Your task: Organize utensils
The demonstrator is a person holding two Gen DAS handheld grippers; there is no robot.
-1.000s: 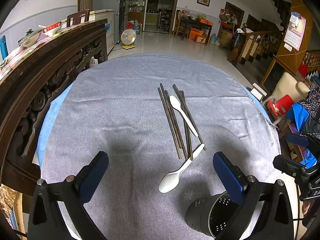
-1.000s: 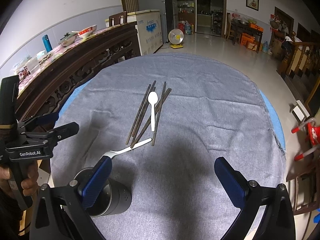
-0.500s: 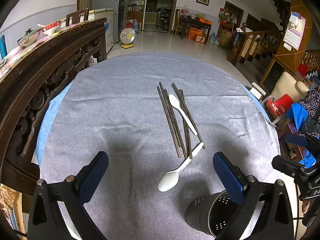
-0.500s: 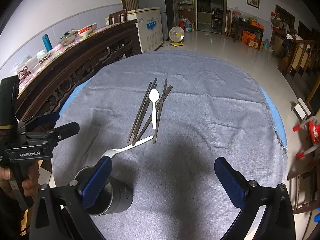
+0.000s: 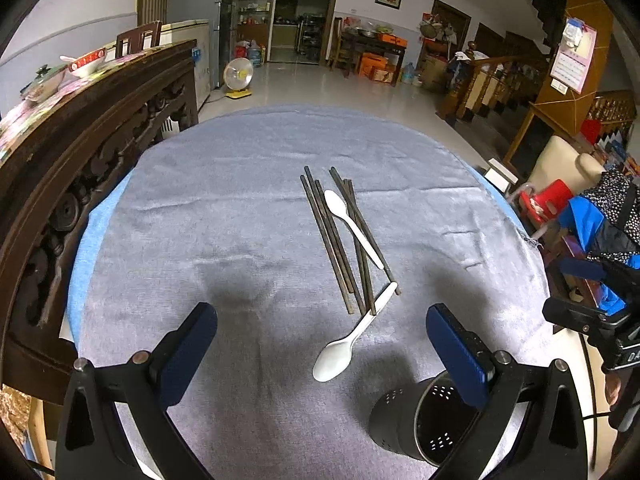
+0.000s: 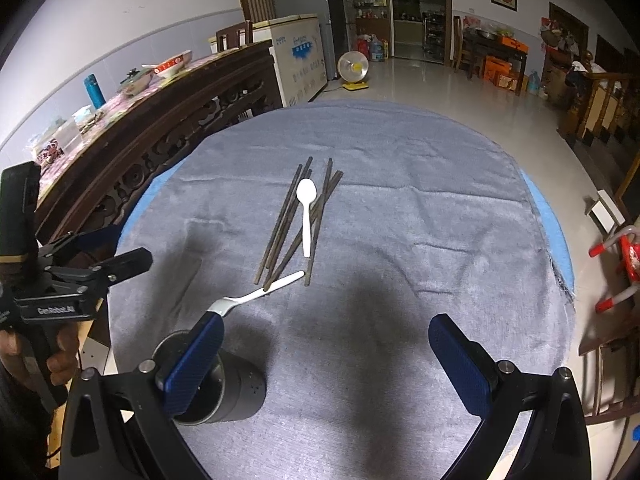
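Left gripper: jaws spread wide, nothing between them; hovers over the lower centre of the left wrist view, above the cloth.
Right gripper: jaws likewise wide apart and empty, low in the right wrist view.
Chopsticks: dark loose bundle, centre of frame, lying flat and fanned, several crossing.
Upper spoon: white, lying on top of the chopsticks, bowl toward the upper part of the frame.
Lower spoon: white, its handle touching the near tips of the chopsticks, bowl pointing to the lower centre.
Holder: black perforated cup, lower right of the left wrist view, partly behind the left gripper's finger; no utensil can be seen in it.
Change: compared with a second ago the whole scene sits slightly lower and nearer in both views; utensils and holder have not shifted relative to each other.
Meaning: judged an approach phase; no utensil collected yet, the whole sorting remains.
Tablecloth: grey, covering a round top, shallow creases at mid-frame.
Edges: carved wooden furniture close along the left rim; the cloth's frayed right edge lies well apart from the utensils.
Room: broad bare cloth left and right of the bundle; the holder stands near the lower spoon, so the carry looks short.
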